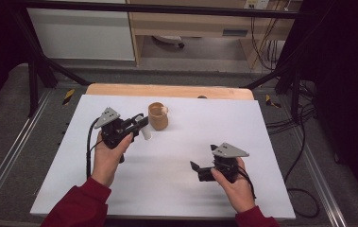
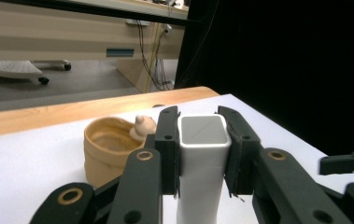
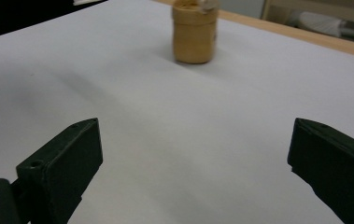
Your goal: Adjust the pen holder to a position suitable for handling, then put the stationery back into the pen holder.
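Beside tan cup, left hand-held gripper clamping white tube

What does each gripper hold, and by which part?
The left gripper clamps a white rectangular tube by its two opposite side walls, just below the open top end. The right gripper stands open and holds nothing.

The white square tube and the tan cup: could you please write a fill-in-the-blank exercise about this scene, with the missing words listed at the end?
1. The left tool is shut on a white square ____.
2. The white tube has an open, ____ top end.
3. The right tool stands ____, with nothing between its jaws.
4. The tan cup stands on the ____ table cover.

Missing words: tube; hollow; open; white
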`<action>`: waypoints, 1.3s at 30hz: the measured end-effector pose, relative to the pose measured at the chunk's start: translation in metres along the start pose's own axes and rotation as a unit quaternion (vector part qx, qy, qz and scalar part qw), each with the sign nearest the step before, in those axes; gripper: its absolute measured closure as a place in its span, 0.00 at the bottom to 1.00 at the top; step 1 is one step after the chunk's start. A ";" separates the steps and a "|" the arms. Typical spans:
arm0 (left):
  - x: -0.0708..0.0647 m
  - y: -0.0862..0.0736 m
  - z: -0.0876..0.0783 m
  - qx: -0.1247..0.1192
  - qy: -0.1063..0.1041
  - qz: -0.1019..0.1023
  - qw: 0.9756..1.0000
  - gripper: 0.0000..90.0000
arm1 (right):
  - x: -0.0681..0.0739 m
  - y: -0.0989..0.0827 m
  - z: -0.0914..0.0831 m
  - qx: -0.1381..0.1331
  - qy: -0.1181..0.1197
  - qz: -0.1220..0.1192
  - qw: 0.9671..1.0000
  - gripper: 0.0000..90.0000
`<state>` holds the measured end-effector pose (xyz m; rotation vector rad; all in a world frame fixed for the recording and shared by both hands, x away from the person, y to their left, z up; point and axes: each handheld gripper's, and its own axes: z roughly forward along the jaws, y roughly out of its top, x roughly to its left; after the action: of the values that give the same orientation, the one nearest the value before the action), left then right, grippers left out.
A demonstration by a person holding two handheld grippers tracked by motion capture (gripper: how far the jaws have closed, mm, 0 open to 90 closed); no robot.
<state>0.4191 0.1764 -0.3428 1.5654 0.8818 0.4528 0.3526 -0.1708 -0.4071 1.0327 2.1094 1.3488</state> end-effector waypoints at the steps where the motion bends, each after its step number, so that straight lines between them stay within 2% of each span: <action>1: 0.000 0.001 0.002 0.001 0.000 0.002 1.000 0.78 | -0.004 -0.003 -0.004 -0.007 -0.005 0.001 1.000 0.04; 4: 0.000 0.003 0.008 0.003 0.001 -0.001 1.000 0.78 | -0.013 -0.011 -0.012 -0.016 -0.020 0.010 1.000 0.04; 10: 0.000 0.004 0.010 0.006 0.004 0.002 1.000 0.78 | -0.020 -0.026 -0.020 -0.014 -0.025 0.023 0.999 0.04; 14: 0.001 0.004 0.010 0.005 0.006 0.002 1.000 0.78 | -0.024 -0.025 -0.021 -0.023 -0.033 0.035 0.999 0.04; 23: 0.001 0.010 0.014 0.002 0.010 0.013 1.000 0.78 | -0.026 -0.027 -0.019 -0.020 -0.036 0.043 0.998 0.04; 31: 0.002 0.013 0.027 0.003 0.018 0.030 0.999 0.78 | -0.031 -0.028 -0.024 -0.022 -0.041 0.045 0.998 0.04; 39: 0.009 0.014 0.038 -0.004 0.030 0.033 0.999 0.78 | -0.031 -0.029 -0.025 -0.021 -0.044 0.041 0.998 0.04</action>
<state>0.4563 0.1578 -0.3391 1.5833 0.8744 0.5530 0.3446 -0.2168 -0.4230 1.1510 1.9859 1.3536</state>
